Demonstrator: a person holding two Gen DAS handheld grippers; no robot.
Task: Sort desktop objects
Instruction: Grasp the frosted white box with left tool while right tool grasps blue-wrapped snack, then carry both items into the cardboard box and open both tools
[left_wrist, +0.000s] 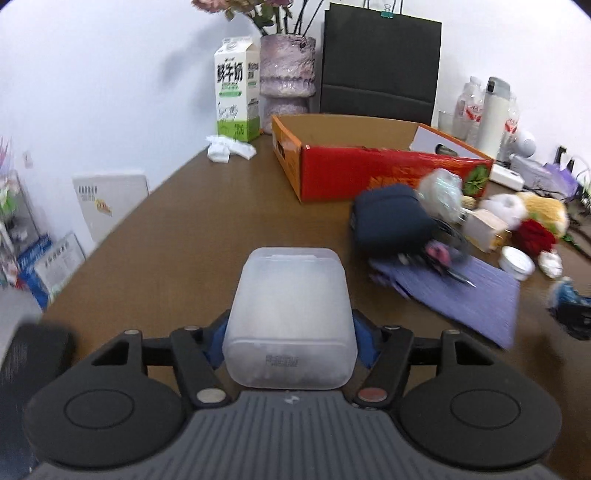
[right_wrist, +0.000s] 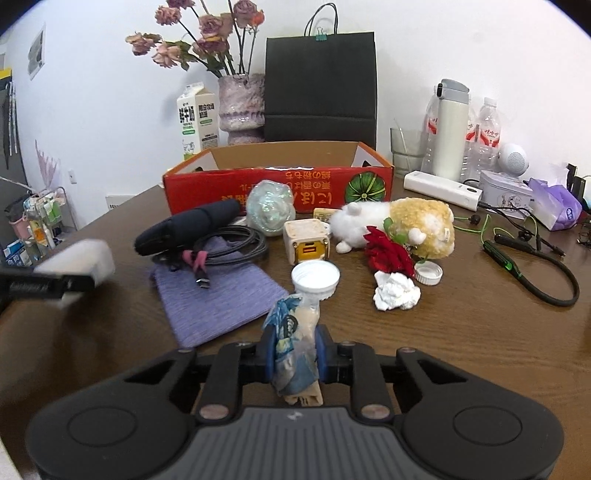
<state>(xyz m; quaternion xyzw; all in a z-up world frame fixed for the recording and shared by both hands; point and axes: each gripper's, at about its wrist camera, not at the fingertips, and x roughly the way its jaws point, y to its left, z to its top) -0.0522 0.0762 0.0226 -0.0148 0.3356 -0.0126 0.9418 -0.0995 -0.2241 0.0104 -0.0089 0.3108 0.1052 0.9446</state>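
Blue fingers (left_wrist: 364, 341) of the left gripper (left_wrist: 290, 339) clamp a frosted plastic box (left_wrist: 290, 317), held above the brown table (left_wrist: 177, 236); the right gripper (right_wrist: 294, 356) pinches a crushed bottle (right_wrist: 295, 332) with a blue label, its open white mouth pointing away over the desktop. From the right wrist view, the left gripper and its box show as a blur at the left edge.

Just past the bottle lies a purple pouch (right_wrist: 218, 295), with a coiled black cable (right_wrist: 232, 243) resting on its far end and a dark case (right_wrist: 184, 227) beside that. Near the middle sit a cream charger cube (right_wrist: 306, 240), a white cap (right_wrist: 428, 274), a crumpled tissue (right_wrist: 397, 291) and a red fabric rose (right_wrist: 388, 251), the rose touching a white-and-tan plush toy (right_wrist: 402, 221). An iridescent ball (right_wrist: 270, 212) sits against the front wall of the open red carton (right_wrist: 229, 188), which stands well beyond the clutter.

Black neckband earphones (right_wrist: 535, 273) curl at the right. Along the wall stand a milk carton (right_wrist: 197, 118), a vase (right_wrist: 242, 107) of dried flowers, a black paper bag (right_wrist: 319, 85), a white flask (right_wrist: 451, 129) and water bottles (right_wrist: 487, 129).
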